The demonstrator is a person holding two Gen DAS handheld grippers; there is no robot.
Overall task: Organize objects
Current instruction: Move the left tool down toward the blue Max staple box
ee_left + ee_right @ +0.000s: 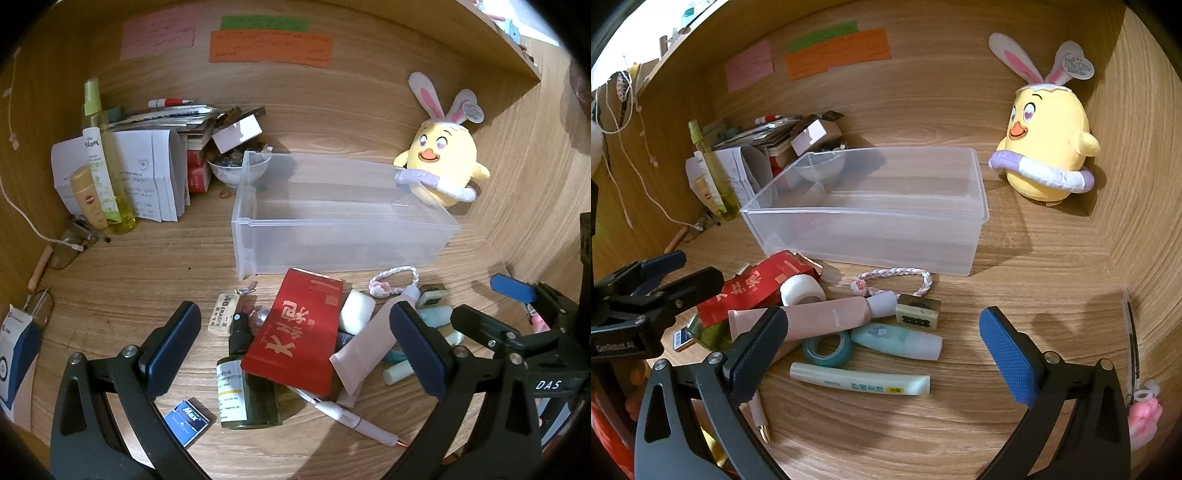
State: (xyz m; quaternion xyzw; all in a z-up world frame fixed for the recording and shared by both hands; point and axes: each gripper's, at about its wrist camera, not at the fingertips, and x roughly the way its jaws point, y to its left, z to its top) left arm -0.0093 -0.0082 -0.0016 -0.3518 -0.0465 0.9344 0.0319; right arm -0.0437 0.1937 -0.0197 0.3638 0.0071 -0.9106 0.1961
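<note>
Both wrist cameras tilt down over the wooden desk, facing the clear plastic bin [343, 218] from its near side, close above the clutter before it. The left view sits left of the bin's front and catches the right gripper [517, 299] at its right edge; the right view mirrors that. Both share the bin, the yellow chick plush [1049, 147] behind it and the pink tube [820, 317].
</note>
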